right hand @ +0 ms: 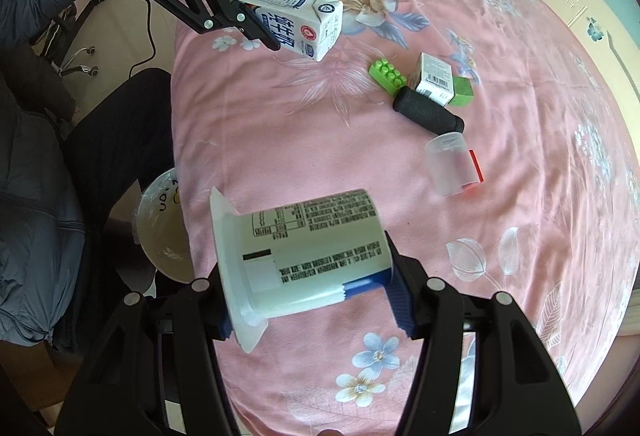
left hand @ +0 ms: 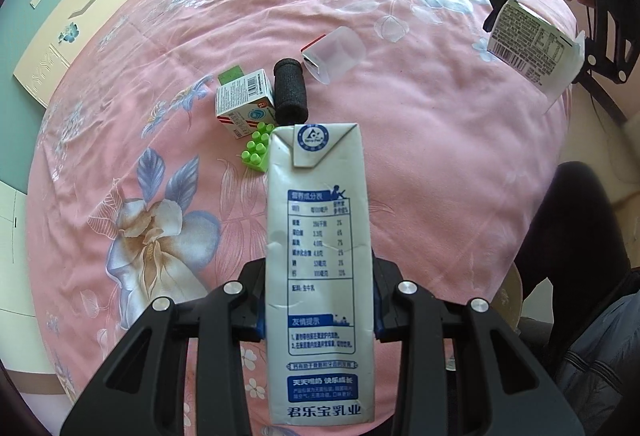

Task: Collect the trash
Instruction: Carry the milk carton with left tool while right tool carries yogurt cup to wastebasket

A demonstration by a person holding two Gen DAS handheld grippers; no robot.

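My left gripper (left hand: 320,320) is shut on a tall white-and-blue milk carton (left hand: 320,256) and holds it above the pink floral cloth; it also shows in the right wrist view (right hand: 296,19). My right gripper (right hand: 316,308) is shut on a white yogurt cup (right hand: 308,256) lying sideways between the jaws, also seen in the left wrist view (left hand: 532,43). On the cloth lie a small white box (left hand: 244,99), a black foam roll (left hand: 290,91), a green toy brick (left hand: 256,151) and a clear plastic cup (left hand: 336,53) over a red piece.
The round table (right hand: 520,195) carries a pink floral cloth. A beige bin (right hand: 164,228) with a liner stands on the floor by the table edge, next to the person's dark legs (right hand: 116,139). A chair base (right hand: 80,63) stands behind.
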